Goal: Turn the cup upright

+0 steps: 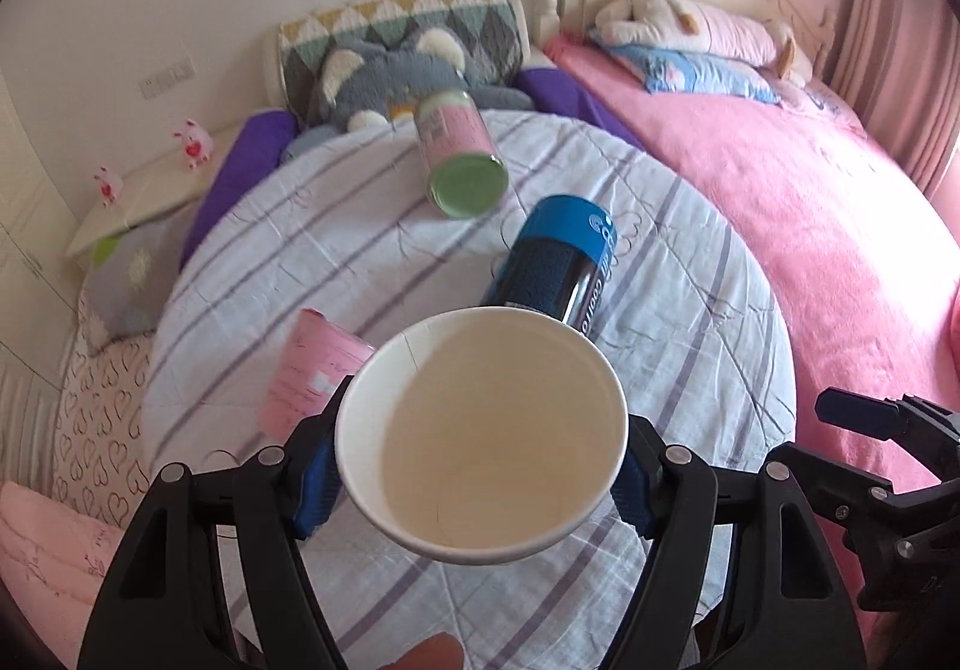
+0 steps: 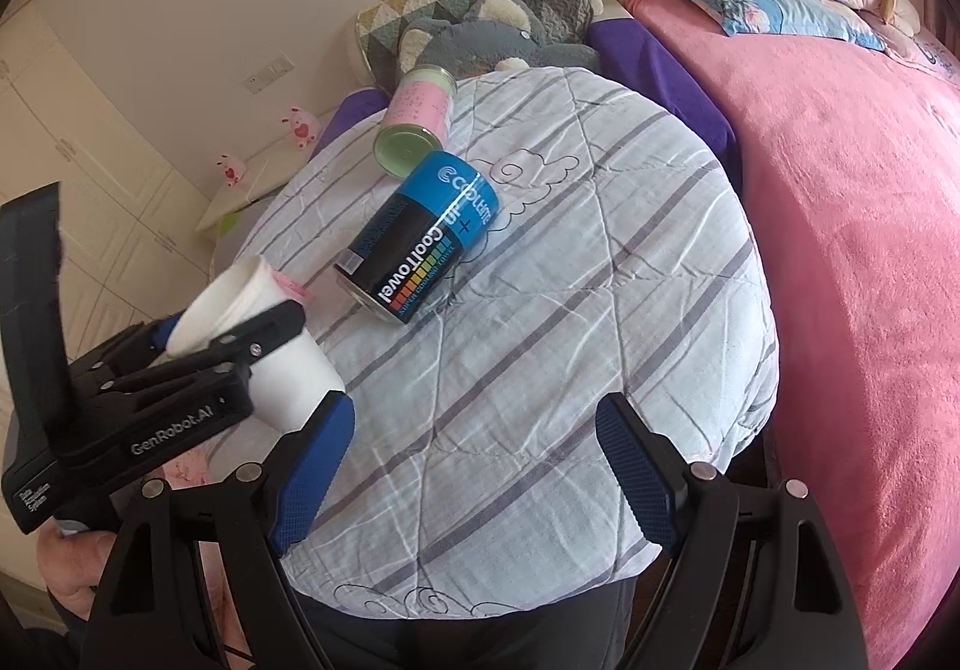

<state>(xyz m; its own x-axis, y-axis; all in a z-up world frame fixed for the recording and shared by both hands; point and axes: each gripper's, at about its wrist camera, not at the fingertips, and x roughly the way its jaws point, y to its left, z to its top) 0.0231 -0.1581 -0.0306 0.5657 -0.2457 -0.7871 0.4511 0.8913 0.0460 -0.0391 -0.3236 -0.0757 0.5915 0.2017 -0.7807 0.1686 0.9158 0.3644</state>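
My left gripper (image 1: 480,475) is shut on a white paper cup (image 1: 480,430) and holds it above the striped round table (image 1: 690,322). The cup's open mouth faces the left wrist camera. In the right wrist view the left gripper (image 2: 240,337) grips the cup (image 2: 282,370) around its wall, tilted, with the mouth up and to the left. My right gripper (image 2: 474,466) is open and empty over the table's near side (image 2: 510,430); part of it shows at the right edge of the left wrist view (image 1: 870,418).
A blue and black CoolTowel can (image 2: 420,238) and a pink can with a green end (image 2: 417,126) lie on their sides on the table. A pink container (image 1: 312,370) sits behind the cup. A pink bed (image 2: 870,250) is to the right, plush toys at the back.
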